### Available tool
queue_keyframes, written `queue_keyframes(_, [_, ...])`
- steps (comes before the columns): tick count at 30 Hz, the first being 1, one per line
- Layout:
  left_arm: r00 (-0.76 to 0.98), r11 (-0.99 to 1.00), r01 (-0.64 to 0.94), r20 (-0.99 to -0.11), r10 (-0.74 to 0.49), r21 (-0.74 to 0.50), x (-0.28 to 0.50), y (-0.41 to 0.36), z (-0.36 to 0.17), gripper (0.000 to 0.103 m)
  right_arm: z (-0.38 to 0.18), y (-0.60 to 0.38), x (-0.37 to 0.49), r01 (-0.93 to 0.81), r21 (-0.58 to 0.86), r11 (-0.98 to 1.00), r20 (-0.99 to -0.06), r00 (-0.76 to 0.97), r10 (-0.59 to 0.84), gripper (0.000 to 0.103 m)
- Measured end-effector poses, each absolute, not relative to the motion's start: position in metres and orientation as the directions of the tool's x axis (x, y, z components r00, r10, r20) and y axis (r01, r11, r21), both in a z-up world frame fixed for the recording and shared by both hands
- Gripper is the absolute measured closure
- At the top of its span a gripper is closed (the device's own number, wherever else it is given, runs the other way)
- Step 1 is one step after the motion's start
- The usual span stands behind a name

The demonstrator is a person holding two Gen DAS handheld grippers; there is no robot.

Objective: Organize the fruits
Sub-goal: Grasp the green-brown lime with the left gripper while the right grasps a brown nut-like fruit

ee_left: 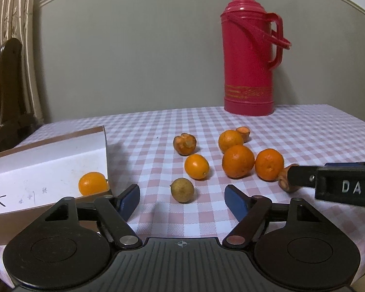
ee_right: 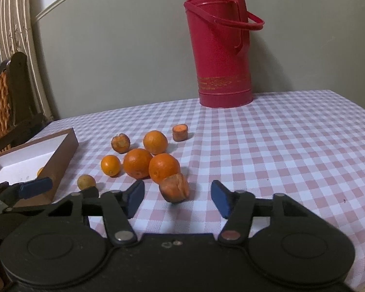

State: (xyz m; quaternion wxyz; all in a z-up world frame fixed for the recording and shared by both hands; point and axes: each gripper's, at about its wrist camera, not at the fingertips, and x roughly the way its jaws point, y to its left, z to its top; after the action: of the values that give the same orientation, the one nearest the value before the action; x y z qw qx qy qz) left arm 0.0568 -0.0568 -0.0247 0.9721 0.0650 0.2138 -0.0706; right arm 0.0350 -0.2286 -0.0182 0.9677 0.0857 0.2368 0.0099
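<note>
The box [ee_right: 60, 160] wall hides most of one orange [ee_right: 40, 171].

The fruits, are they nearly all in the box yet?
Not nearly. Only one orange fruit lies in the box. The left tool stands open around the small greenish fruit, and the right tool stands open around a carrot piece; neither is gripped yet. Four oranges are left on the tablecloth, beside two more carrot pieces.
</note>
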Motion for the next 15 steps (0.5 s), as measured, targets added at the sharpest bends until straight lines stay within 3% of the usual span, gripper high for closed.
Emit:
queue_keyframes(8, [0.890, 0.982, 0.165, -0.442, -0.110, 0.087, 0.065, -0.056, -0.028, 0.036, -0.021, -0.224, 0.045, 0.021, 0.162, 0.986, -0.470, 0.880, 0.059, 0.060])
queue_keyframes(15, [0.883, 0.983, 0.166, -0.455, -0.113, 0.079, 0.072, -0.057, -0.032, 0.036, -0.025, -0.221, 0.053, 0.032, 0.181, 0.983, -0.485, 0.872, 0.061, 0.065])
